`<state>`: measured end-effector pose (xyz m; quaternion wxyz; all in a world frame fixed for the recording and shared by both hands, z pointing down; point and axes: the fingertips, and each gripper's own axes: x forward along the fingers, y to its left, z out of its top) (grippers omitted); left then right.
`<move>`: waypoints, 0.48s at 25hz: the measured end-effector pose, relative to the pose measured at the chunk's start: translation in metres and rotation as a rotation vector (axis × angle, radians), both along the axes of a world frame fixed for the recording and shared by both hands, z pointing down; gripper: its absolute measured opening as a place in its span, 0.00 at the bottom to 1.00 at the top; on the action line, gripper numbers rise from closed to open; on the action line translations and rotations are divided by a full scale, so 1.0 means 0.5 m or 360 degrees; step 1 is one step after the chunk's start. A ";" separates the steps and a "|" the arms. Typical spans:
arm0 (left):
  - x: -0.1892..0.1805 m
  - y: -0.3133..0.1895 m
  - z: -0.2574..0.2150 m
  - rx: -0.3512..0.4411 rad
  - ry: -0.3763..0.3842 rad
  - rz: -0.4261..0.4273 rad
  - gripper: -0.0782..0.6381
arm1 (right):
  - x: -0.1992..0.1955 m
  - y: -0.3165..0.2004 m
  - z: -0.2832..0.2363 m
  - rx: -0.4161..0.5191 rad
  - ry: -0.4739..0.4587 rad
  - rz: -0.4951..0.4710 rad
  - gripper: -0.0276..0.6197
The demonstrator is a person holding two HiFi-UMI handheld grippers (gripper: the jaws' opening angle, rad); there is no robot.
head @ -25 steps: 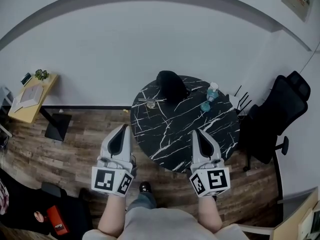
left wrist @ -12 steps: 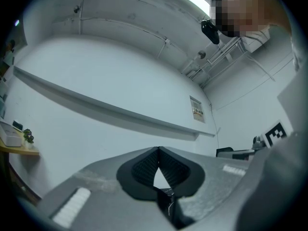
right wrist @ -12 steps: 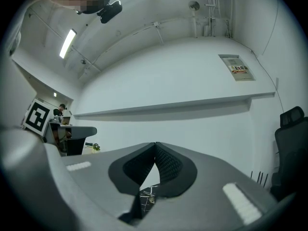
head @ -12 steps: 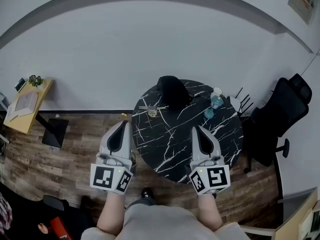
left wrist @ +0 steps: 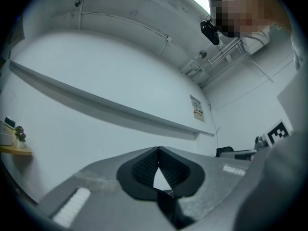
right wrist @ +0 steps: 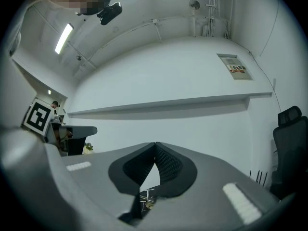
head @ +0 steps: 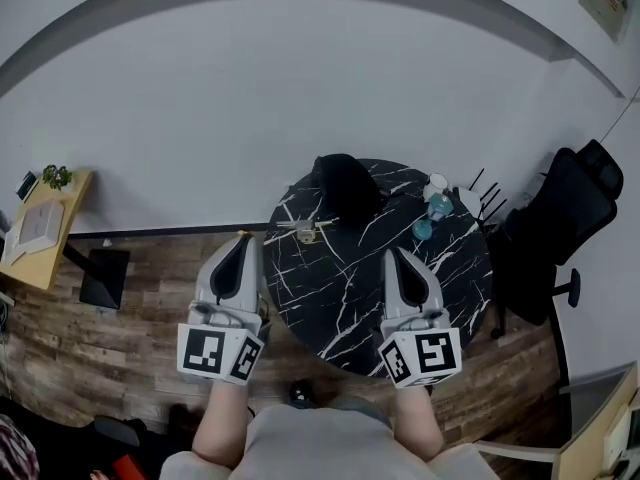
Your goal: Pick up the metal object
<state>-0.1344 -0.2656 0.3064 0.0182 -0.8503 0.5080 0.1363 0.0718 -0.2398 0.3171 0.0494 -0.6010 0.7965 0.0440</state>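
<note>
White wall (head: 300, 88) fills the upper half of the head view, with a wood floor (head: 130, 318) across the lower half

Round black marble table (head: 400, 288), white veins, sits at frame centre, a bit right

Black office chair (head: 565, 218) at the right edge, just beside the table

My left gripper (head: 245, 240) is lower left of centre, over the floor just off the table's left rim, tip pointing up-frame. In the left gripper view its fingers (left wrist: 144, 167) are pressed together at the tips, nothing pinched, wall behind them

My right gripper (head: 392, 255) is lower centre-right, over the table's near part, also pointing up-frame. In the right gripper view its fingers (right wrist: 168, 165) meet at the tips with nothing between them; a bit of marble top shows through the gap lower down

The two grippers are side by side and well apart, marker cubes toward the bottom of frame

Small yellow desk (head: 40, 233) at the far left edge with a little plant (head: 55, 176) on its top corner

Black lump (head: 345, 183) on the table's upper part, can't tell what it is

Clear-blue bottle (head: 438, 205) on the table's upper right, near the chair

Metal object (head: 305, 230) lies on the table near its upper-left rim, just lower left of the black lump, up-frame of both grippers, touched by neither; too small for detail
</note>
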 end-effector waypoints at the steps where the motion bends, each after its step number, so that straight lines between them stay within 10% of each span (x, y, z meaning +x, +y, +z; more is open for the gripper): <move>1: -0.002 -0.010 0.004 -0.0007 0.0002 0.0002 0.12 | -0.001 -0.006 0.004 -0.0006 0.0000 0.0008 0.04; 12: 0.025 -0.077 0.054 -0.0110 0.0010 0.0077 0.12 | 0.015 -0.050 0.044 -0.0095 0.0014 0.0077 0.04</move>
